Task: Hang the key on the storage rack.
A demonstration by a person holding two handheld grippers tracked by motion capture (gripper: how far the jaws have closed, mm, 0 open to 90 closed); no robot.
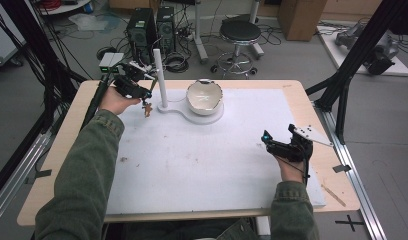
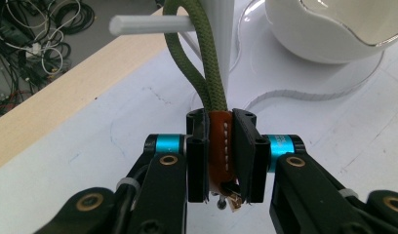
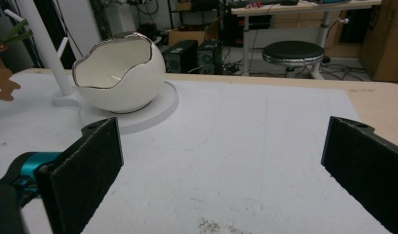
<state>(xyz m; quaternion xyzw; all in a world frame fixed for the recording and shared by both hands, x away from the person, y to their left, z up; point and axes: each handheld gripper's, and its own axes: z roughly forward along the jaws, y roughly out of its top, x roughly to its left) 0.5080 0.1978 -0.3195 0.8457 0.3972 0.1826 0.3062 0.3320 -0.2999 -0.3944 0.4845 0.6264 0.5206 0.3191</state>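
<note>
Fingers (image 2: 246, 146) clamp keychain (image 2: 220, 146) beside stand (image 1: 160, 75).

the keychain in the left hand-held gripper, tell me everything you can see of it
The keychain has an orange-brown leather-like tab with a row of pale stitches, a doubled olive-green woven cord loop rising from it, and small metal bits below. The left hand-held gripper is shut on the tab, holding it upright beside the white stand, the loop near its peg.
</note>
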